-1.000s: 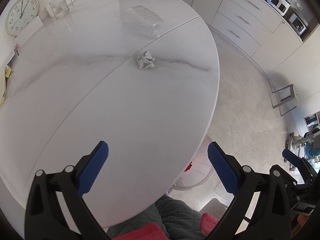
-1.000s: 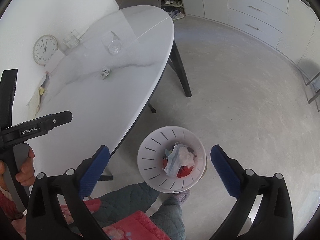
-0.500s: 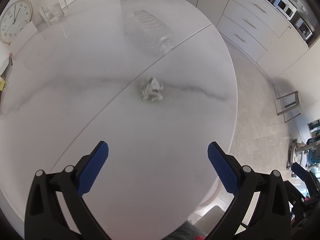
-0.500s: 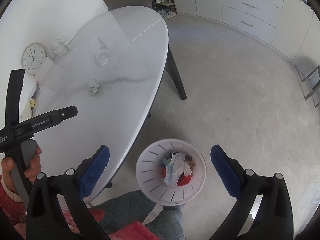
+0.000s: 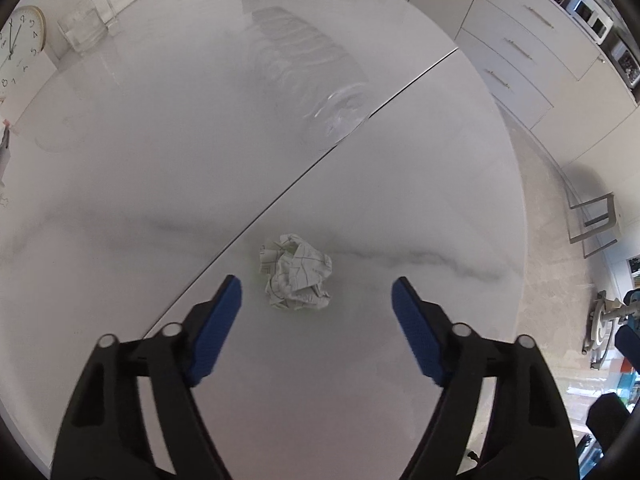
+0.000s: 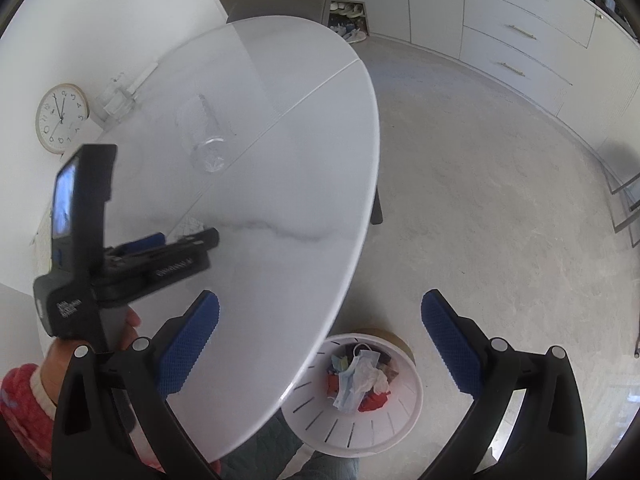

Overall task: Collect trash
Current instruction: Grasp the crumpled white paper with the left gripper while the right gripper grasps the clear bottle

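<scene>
1. Paper wad (image 5: pixel 298 274): crumpled white paper with printed lines, lying on the table (image 5: pixel 160 168) just right of the seam that crosses the top. In the left wrist view it sits a little below centre, at 6 o'clock from the bottle.
2. Left gripper (image 5: pixel 316 286): pointed steeply down over the wad. Its jaws have just been closing but remain spread; the wad lies between the blue pads, nearer the left pad (image 5: pixel 224 312), and neither pad touches it. In the right wrist view this gripper appears at 9 o'clock, blurred, with the hand (image 6: pixel 120 332) on its handle.
3. Right gripper (image 6: pixel 320 308): jaws spread wide, nothing between them, held above the table edge and the floor.
4. Bin (image 6: pixel 400 416): white slotted basket on the floor at 6 o'clock in the right wrist view, partly under the table edge; it contains a face mask, white tissue and red scraps.
5. Bottle (image 5: pixel 312 80): clear ribbed plastic, lying on its side at 12 o'clock from the wad, well apart from it.
6. Clock (image 6: pixel 61 118): round, at 10 o'clock, leaning against the wall.
7. Drawers (image 5: pixel 516 48): white cabinet fronts at 2 o'clock.
</scene>
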A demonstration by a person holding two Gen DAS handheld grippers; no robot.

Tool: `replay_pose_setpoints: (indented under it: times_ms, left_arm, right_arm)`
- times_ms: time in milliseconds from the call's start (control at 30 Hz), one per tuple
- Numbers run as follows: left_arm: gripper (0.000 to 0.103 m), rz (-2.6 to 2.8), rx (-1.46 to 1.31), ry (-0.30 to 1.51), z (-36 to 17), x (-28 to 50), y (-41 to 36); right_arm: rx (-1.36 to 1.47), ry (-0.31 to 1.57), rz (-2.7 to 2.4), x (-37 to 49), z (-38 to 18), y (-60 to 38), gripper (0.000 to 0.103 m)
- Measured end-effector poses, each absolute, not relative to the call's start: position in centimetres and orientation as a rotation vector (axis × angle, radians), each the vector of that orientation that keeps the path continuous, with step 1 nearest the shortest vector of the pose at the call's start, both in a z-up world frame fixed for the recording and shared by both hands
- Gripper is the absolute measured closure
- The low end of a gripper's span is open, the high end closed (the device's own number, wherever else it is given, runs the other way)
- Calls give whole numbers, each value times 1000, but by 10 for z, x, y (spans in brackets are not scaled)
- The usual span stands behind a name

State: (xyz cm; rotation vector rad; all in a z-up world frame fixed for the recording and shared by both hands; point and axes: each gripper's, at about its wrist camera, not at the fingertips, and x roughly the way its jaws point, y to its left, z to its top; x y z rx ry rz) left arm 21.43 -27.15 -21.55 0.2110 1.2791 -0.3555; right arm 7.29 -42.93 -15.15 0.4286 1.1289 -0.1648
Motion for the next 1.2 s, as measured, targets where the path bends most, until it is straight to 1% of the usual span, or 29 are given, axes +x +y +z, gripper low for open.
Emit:
replay_pose_setpoints:
  times_ms: [67, 100, 167, 200, 233, 333, 600, 833, 1200]
  left_arm:
    - [49, -353, 219, 1294, -223, 217, -272]
    - [51, -348, 224, 1290, -224, 217, -273]
    - [58, -346, 239, 1271, -223, 219, -274]
    - [60, -352, 240, 1269, -223, 220, -274]
    - [65, -357, 241, 1268, -223, 222, -274]
    - [70, -365, 240, 1266, -222, 226, -273]
    - [72, -345, 239, 1236, -205, 238, -256]
    - [71, -269, 174, 1240, -187, 279, -210]
    - [71, -185, 104, 1271, -196, 340, -154]
  right_arm:
    - [421, 1132, -163, 80, -152, -428, 2]
    - [418, 1133, -161, 83, -152, -426, 2]
    - [417, 1134, -155, 86, -152, -426, 2]
    - [415, 1136, -153, 88, -152, -425, 2]
    - [412, 1137, -154, 89, -152, -425, 2]
    - [410, 1142, -153, 94, -153, -423, 2]
    - [358, 1156, -82, 121, -155, -408, 2]
    - [277, 1156, 29, 201, -156, -370, 2]
    - [149, 1209, 94, 318, -183, -316, 3]
